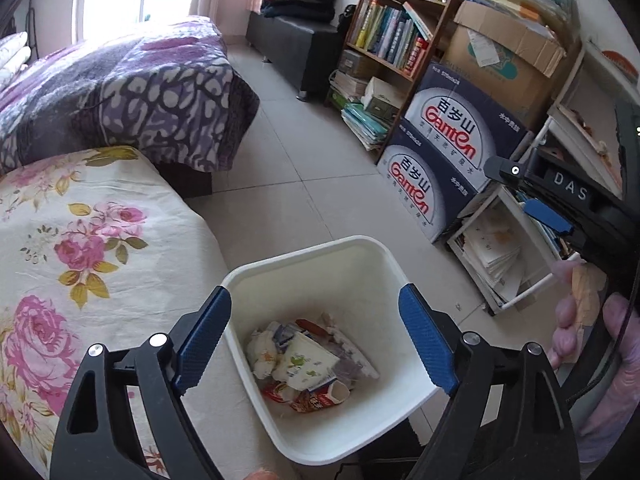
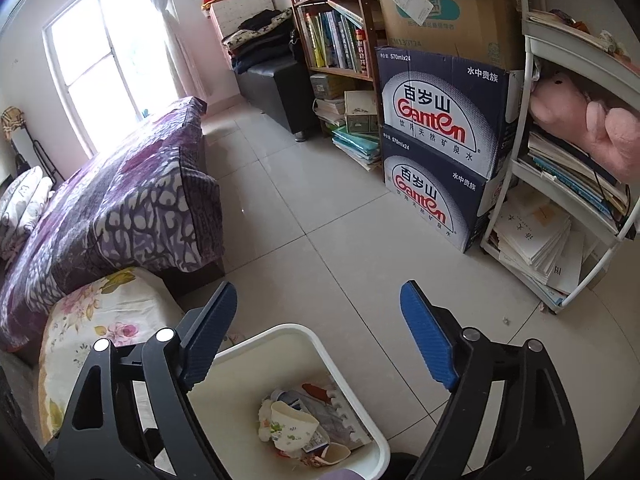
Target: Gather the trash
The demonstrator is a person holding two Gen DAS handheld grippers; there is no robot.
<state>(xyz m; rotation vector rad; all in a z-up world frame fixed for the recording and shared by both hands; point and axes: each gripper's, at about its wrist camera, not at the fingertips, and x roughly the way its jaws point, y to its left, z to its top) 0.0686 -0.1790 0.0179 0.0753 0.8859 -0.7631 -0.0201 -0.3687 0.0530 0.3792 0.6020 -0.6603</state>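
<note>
From the left wrist, the left gripper (image 1: 316,340) stands wide open over the white bin (image 1: 280,272), with nothing between its blue pads. The bin sits on the tiled floor (image 1: 288,152) just beside the flowered cushion (image 1: 80,248). In its bottom lies the trash (image 1: 304,364): crumpled tissue, a paper cup with a leaf print, a flattened red carton and some clear wrapping. At the right edge the right gripper (image 1: 532,192) shows, a hand (image 1: 580,320) on its handle.

From the right wrist, the right gripper (image 2: 320,336) is also spread wide and holds nothing. It hangs above the far rim of the bin (image 2: 352,404), with the paper cup (image 2: 290,426) lying on top of the pile.

All of this looks light and soft; the cup and carton would likely crush under a hard squeeze, so a gentle pinch on a rim or folded edge should do. The wrapping may slip.
</note>
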